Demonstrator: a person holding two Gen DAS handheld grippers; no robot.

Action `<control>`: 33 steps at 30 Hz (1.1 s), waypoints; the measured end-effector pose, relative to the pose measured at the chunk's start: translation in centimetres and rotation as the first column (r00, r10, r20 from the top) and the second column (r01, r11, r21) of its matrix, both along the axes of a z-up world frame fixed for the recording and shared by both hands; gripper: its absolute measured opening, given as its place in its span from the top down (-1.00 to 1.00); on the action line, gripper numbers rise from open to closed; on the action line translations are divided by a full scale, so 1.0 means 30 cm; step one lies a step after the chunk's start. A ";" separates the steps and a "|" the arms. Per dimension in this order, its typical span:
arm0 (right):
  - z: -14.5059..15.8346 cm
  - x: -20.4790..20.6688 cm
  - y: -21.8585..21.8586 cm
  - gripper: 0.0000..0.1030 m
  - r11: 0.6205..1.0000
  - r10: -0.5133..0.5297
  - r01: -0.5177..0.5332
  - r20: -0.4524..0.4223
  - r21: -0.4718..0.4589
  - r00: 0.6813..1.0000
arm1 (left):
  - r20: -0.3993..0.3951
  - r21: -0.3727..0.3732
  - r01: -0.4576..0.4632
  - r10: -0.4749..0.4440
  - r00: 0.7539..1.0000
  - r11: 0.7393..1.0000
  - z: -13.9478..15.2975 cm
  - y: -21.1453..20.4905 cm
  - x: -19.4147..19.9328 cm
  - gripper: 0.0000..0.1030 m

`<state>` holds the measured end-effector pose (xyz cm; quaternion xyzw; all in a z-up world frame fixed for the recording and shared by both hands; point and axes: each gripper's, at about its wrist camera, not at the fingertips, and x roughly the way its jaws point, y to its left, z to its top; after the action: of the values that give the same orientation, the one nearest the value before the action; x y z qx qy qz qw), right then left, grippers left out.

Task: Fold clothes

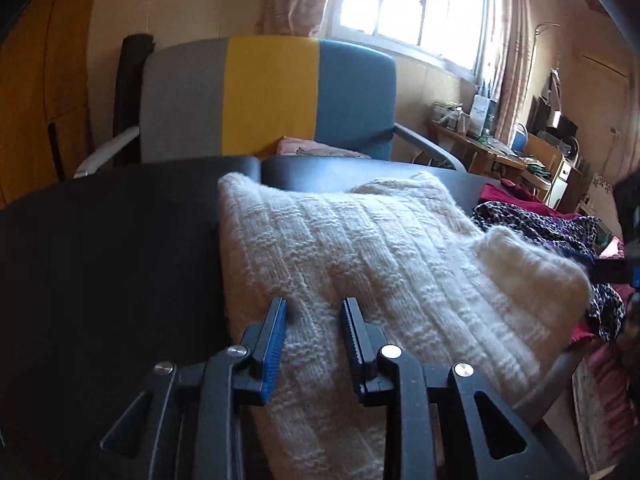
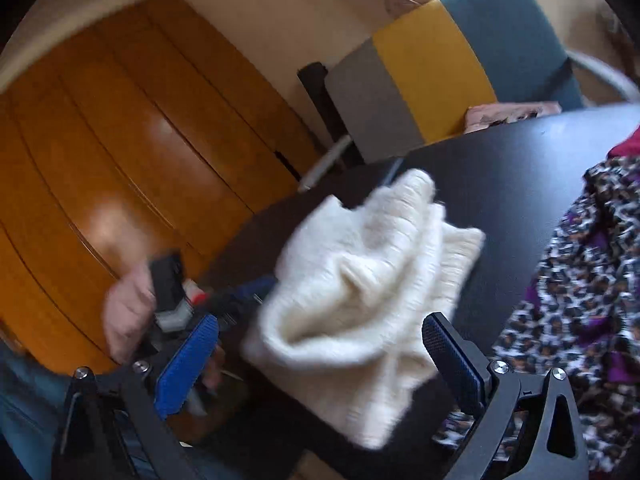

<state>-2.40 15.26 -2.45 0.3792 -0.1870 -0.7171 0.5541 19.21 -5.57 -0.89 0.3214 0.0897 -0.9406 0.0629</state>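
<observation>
A cream knitted sweater (image 1: 360,256) lies folded on the black table (image 1: 100,240). My left gripper (image 1: 314,308) is open and rests just over the sweater's near edge, with knit showing between its fingers. In the right wrist view the same sweater (image 2: 360,288) lies bunched on the table (image 2: 500,168). My right gripper (image 2: 322,336) is wide open just above the sweater's near end and holds nothing. The left gripper and the hand holding it (image 2: 132,308) show blurred at the sweater's left side.
A leopard-print garment (image 2: 580,280) and dark red clothes (image 1: 516,196) lie piled at the table's right. A grey, yellow and blue chair (image 1: 268,96) stands behind the table. A wooden wardrobe (image 2: 120,140) is on the left, a cluttered desk (image 1: 492,148) on the right.
</observation>
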 end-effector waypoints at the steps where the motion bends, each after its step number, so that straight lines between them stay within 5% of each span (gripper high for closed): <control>1: 0.009 0.006 -0.063 -1.00 0.999 0.012 -0.010 0.048 -0.051 0.999 | -0.003 0.010 0.004 -0.004 1.000 1.000 -0.002 -0.001 0.004 0.48; 3: -0.013 -0.028 -0.140 -1.00 0.994 0.028 -0.012 0.149 -0.107 0.988 | 0.004 0.019 0.004 -0.004 1.000 1.000 -0.010 -0.005 0.000 0.48; 9: -0.118 -0.131 -0.280 -1.00 0.998 -0.057 0.052 0.266 0.027 0.962 | 0.014 0.053 0.011 -0.012 1.000 0.999 -0.023 -0.026 0.004 0.46; 19: -0.137 -0.270 -0.376 -1.00 0.999 -0.007 0.015 0.267 -0.029 0.964 | 0.006 0.051 0.032 -0.032 0.999 0.998 -0.039 -0.020 0.008 0.44; 26: -0.168 -0.380 -0.586 -0.99 0.997 0.033 -0.049 0.255 0.056 0.966 | -0.001 0.068 0.026 -0.026 1.000 0.997 -0.034 -0.037 0.016 0.44; 28: -0.154 -0.370 -0.607 -0.84 0.993 0.031 -0.057 0.237 0.103 0.971 | -0.020 0.102 0.017 -0.015 1.000 0.995 -0.017 -0.053 0.024 0.44; 29: -0.146 -0.363 -0.614 -0.52 0.990 0.029 -0.060 0.227 0.128 0.973 | -0.034 0.125 0.021 -0.017 0.999 0.992 -0.008 -0.061 0.027 0.44; 30: -0.138 -0.356 -0.609 0.08 0.985 0.010 -0.045 0.203 0.167 0.979 | -0.050 0.150 0.030 -0.022 0.998 0.988 0.002 -0.068 0.029 0.44; 32: -0.133 -0.350 -0.596 0.61 0.971 -0.029 -0.010 0.157 0.238 0.987 | -0.060 0.169 0.058 -0.049 0.997 0.984 0.015 -0.063 0.019 0.44; 33: -0.116 -0.342 -0.591 0.65 0.968 -0.034 0.002 0.124 0.252 0.992 | -0.059 0.166 0.079 -0.070 0.996 0.983 0.018 -0.051 0.011 0.44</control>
<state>-12.65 -2.46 -5.92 0.4897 -0.1330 -0.7144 0.4818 19.55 -7.09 -0.36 0.3039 0.1580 -0.9395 -0.0020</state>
